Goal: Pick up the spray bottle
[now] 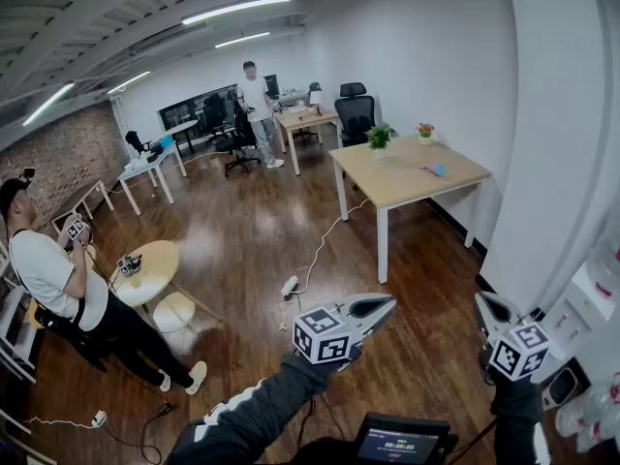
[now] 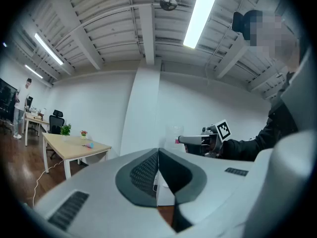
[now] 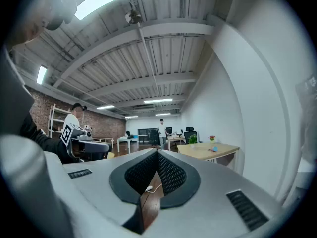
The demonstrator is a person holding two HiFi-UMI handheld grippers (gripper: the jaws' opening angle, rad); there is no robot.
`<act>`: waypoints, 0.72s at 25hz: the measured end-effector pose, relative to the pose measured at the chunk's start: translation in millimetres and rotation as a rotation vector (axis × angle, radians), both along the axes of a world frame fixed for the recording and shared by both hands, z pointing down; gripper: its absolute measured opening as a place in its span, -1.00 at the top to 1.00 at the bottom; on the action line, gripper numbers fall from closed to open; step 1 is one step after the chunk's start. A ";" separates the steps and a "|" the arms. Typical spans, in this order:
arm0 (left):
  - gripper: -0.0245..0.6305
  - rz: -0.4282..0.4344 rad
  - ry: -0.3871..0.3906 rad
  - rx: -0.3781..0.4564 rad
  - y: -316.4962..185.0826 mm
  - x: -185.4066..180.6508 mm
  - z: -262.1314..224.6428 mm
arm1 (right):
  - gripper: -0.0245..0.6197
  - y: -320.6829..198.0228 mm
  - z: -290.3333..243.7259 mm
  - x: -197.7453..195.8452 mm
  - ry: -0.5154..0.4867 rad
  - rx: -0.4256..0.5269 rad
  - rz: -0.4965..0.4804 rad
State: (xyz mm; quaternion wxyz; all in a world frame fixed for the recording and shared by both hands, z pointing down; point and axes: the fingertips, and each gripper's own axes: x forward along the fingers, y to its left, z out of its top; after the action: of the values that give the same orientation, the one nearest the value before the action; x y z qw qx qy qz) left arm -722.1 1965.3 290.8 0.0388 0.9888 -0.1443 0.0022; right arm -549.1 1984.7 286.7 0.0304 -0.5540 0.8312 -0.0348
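I cannot make out a spray bottle for certain. A small blue and pink object [image 1: 435,170] lies on the light wooden table [image 1: 387,184] by the white wall; it also shows in the left gripper view [image 2: 89,145]. My left gripper [image 1: 390,301] is held up level over the wooden floor, jaws together and empty [image 2: 158,151]. My right gripper [image 1: 481,298] hangs level beside it near the wall, jaws shut on nothing [image 3: 158,152]. Each gripper view catches the other gripper: the right one [image 2: 198,140] and the left one [image 3: 91,144].
A potted plant [image 1: 379,139] and a flower pot [image 1: 424,132] stand on the wooden table. A power strip with cable [image 1: 289,286] lies on the floor. A person [image 1: 58,279] leans by a small round table [image 1: 145,264]; another [image 1: 257,105] stands at the back desks.
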 end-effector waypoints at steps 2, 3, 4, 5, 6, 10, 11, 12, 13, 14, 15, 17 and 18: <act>0.91 -0.006 0.005 0.004 -11.5 20.1 4.2 | 0.90 -11.7 3.3 19.3 0.031 -0.001 -0.004; 0.91 -0.009 0.007 0.006 -20.4 28.3 5.5 | 0.90 -20.8 4.9 27.6 0.037 -0.002 -0.006; 0.91 -0.012 0.007 0.005 -32.3 34.6 6.2 | 0.90 -32.9 6.1 34.0 0.035 -0.002 -0.007; 0.91 -0.013 0.004 0.004 -47.0 39.3 6.5 | 0.90 -47.7 6.5 38.3 0.030 -0.003 -0.009; 0.91 -0.013 -0.002 0.003 -64.0 43.2 6.6 | 0.90 -64.9 6.2 41.4 0.025 -0.005 -0.012; 0.91 -0.012 -0.008 -0.005 -160.7 58.9 8.0 | 0.90 -160.4 6.7 57.3 0.023 -0.012 -0.007; 0.91 -0.005 -0.006 -0.008 -193.7 61.6 9.5 | 0.90 -192.8 9.2 59.7 0.022 -0.014 -0.001; 0.91 0.005 -0.005 -0.010 -231.5 62.8 11.6 | 0.90 -229.5 11.2 59.0 0.020 -0.019 0.007; 0.91 0.016 -0.005 -0.011 -275.9 63.2 13.4 | 0.90 -272.5 12.6 56.9 0.022 -0.024 0.015; 0.91 0.026 -0.002 -0.010 -329.0 64.7 14.6 | 0.90 -324.2 13.7 56.5 0.029 -0.029 0.023; 0.91 0.033 0.005 -0.011 -391.9 69.5 15.8 | 0.90 -385.6 15.3 60.6 0.038 -0.032 0.029; 0.91 0.043 0.019 -0.016 -546.0 91.5 21.0 | 0.90 -536.6 22.3 83.9 0.041 -0.036 0.037; 0.91 0.050 0.022 -0.015 -630.7 105.1 23.6 | 0.90 -620.6 25.1 97.8 0.034 -0.035 0.041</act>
State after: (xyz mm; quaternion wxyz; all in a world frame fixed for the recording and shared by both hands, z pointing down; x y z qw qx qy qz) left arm -617.0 1334.6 314.4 0.0477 0.9917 -0.1192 -0.0067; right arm -451.3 1364.1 311.8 0.0073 -0.5721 0.8192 -0.0395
